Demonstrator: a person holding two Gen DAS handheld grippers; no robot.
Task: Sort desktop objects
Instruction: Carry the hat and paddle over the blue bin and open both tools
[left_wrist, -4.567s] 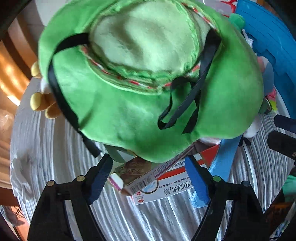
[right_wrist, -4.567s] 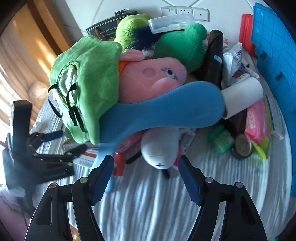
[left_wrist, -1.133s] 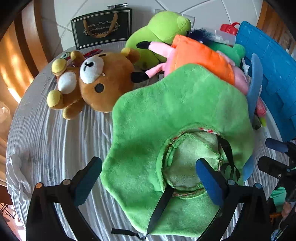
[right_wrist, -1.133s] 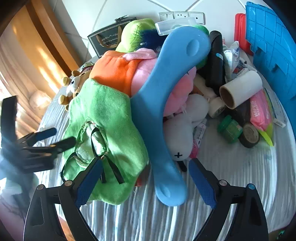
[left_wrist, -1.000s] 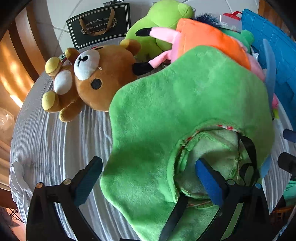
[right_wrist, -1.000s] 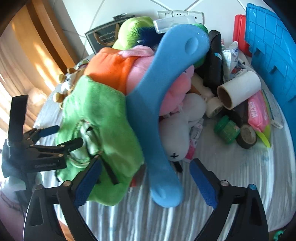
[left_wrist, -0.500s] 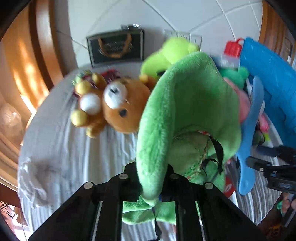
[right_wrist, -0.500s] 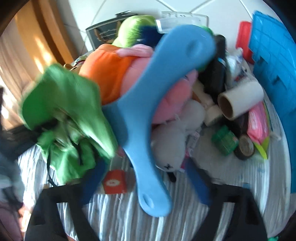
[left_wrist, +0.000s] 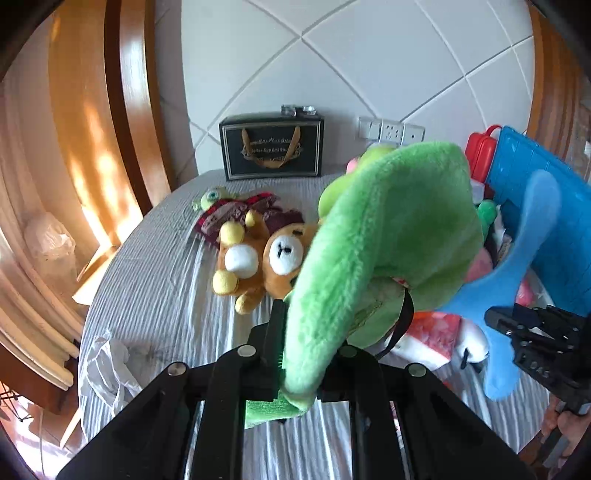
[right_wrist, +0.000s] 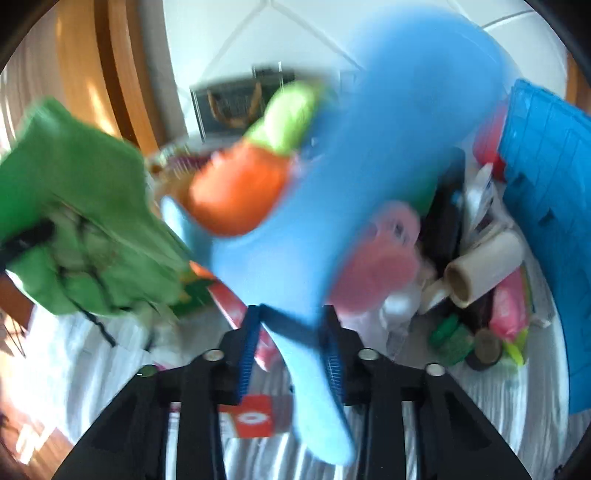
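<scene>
In the left wrist view, at 6 o'clock, the left gripper (left_wrist: 295, 373) is closed tightly on the edge of the green hat (left_wrist: 384, 236). The hat hangs up and away from the jaws toward 1 o'clock, lifted off the table (left_wrist: 155, 295), with its black strap (left_wrist: 402, 321) at the underside. Just beyond the jaws, toward 11 o'clock, the brown bear (left_wrist: 266, 258) lies on the grey striped cloth, partly behind the hat. At 7 o'clock a white crumpled bag (left_wrist: 107, 369) lies near the table edge. At 3 o'clock the right gripper (left_wrist: 517, 325) holds the blue boomerang (left_wrist: 517, 280), which rises toward the blue crate (left_wrist: 546, 229). Farther, at 12 o'clock, a black gift bag (left_wrist: 271, 147) stands against the white wall.

In the right wrist view, which is much blurred, the right gripper (right_wrist: 291, 350) at 6 o'clock has just been closing its jaws, and the blue boomerang (right_wrist: 369, 184) is between them, with the ribbed pads pressing on both sides of its lower arm. The boomerang goes up from the jaws toward 12 o'clock. Under the jaws a red and white box (right_wrist: 255, 417) lies on the cloth. At 9 o'clock the green hat (right_wrist: 81, 229) hangs in the air. At 3 o'clock a paper roll (right_wrist: 484, 269) lies in the pile, and at 4 o'clock a green jar (right_wrist: 450, 339). Beyond them the blue crate (right_wrist: 546, 206) stands at the right edge.
</scene>
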